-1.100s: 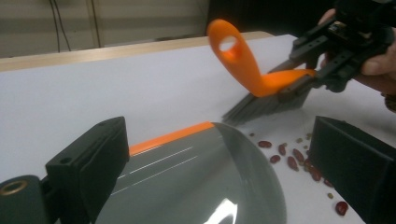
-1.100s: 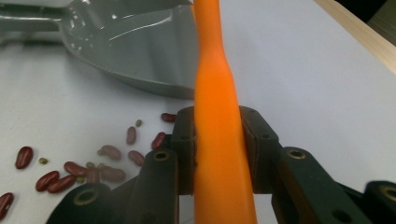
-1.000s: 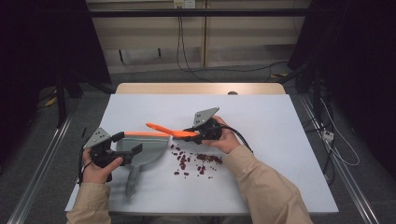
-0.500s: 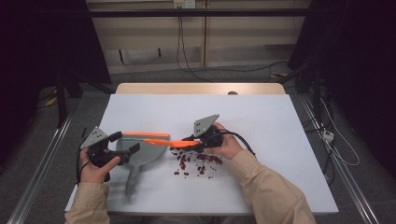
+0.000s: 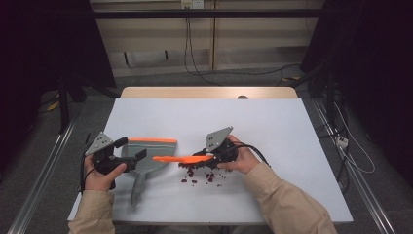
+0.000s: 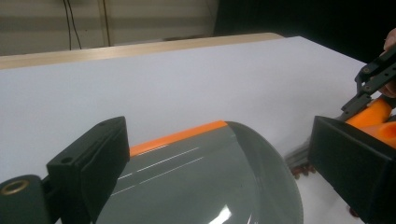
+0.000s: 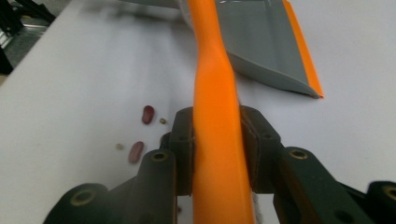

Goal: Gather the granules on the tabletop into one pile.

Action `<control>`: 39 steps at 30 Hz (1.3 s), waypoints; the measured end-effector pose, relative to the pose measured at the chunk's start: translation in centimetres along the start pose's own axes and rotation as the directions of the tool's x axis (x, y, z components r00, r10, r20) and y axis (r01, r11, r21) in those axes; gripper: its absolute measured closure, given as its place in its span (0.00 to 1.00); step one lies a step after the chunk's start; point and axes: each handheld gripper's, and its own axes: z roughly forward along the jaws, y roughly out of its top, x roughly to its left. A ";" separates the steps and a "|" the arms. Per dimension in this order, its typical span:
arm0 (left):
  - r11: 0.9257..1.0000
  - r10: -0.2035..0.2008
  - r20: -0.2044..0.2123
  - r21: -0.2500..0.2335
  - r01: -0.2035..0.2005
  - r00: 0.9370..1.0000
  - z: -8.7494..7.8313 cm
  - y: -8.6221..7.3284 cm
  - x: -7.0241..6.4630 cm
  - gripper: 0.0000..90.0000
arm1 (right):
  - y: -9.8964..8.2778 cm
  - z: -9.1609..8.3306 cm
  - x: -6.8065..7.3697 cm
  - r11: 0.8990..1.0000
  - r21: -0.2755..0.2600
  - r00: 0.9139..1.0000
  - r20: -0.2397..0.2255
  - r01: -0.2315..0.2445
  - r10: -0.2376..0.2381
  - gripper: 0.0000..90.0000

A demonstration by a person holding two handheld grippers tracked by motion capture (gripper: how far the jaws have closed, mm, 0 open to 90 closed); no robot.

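My right gripper [image 5: 202,158] [image 7: 217,135] is shut on the orange handle of a brush [image 5: 182,158] [image 7: 212,93], which lies level and points left toward the grey dustpan [image 5: 148,151] [image 7: 266,37]. The pan has an orange lip on its far side, and its handle runs toward the near table edge. Dark red beans [image 5: 199,175] [image 7: 148,113] lie scattered under and in front of my right hand. My left gripper [image 5: 129,148] [image 6: 219,135] stands open, jaws wide apart over the dustpan [image 6: 210,182]. A strip of table shows between its right jaw and the pan's edge.
The white table [image 5: 272,126] has broad free room to the right and at the back, where a wooden edge [image 5: 209,92] runs. Cables and metal rails lie on the floor around it. Both forearms in beige sleeves come in from the near edge.
My right gripper has drawn the brush nearer and to the left, and the brush has swung from slanted to level beside the pan. The left gripper and the dustpan stayed put.
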 end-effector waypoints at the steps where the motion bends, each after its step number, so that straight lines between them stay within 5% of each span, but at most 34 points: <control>1: 1.000 -0.002 0.001 -0.002 0.002 1.000 0.0 0.0 0.0 0.06 | 0.0 0.0 0.2 1.000 0.002 1.000 0.005 0.002 -0.002 0.77; 6: 1.000 0.002 0.004 0.000 -0.002 1.000 0.1 0.0 -0.2 0.06 | 0.1 -0.3 0.6 1.000 0.002 1.000 0.008 -0.012 0.012 0.77; 11: 1.000 0.012 0.004 0.005 -0.012 1.000 0.2 0.1 -0.2 0.06 | 0.0 -0.5 0.6 0.999 -0.021 0.997 0.063 -0.041 0.042 0.77; 16: 1.000 0.013 0.006 0.003 -0.013 1.000 0.2 0.1 -0.3 0.06 | 0.0 -1.0 -0.4 0.992 -0.075 0.985 0.125 -0.106 0.114 0.78; 23: 1.000 0.014 0.007 0.002 -0.014 1.000 0.2 0.2 -0.3 0.06 | 1.0 -2.7 -0.3 0.971 -0.136 0.957 0.190 -0.197 0.221 0.78; 27: 1.000 0.013 0.007 0.003 -0.013 1.000 0.2 0.1 -0.3 0.06 | 1.5 -3.4 0.5 0.948 -0.157 0.940 0.161 -0.276 0.300 0.78; 30: 1.000 0.013 0.010 0.002 -0.013 1.000 0.2 0.1 -0.3 0.06 | 1.9 -3.6 1.5 0.948 -0.165 0.953 0.086 -0.273 0.289 0.78; 35: 1.000 0.012 0.011 0.003 -0.012 1.000 0.2 0.1 -0.3 0.06 | 2.1 -3.0 3.5 0.964 -0.118 0.971 -0.028 -0.238 0.237 0.78; 39: 1.000 0.006 0.005 -0.001 -0.006 1.000 0.2 0.1 -0.2 0.07 | 1.5 -2.3 4.2 0.961 -0.099 0.964 -0.094 -0.257 0.248 0.78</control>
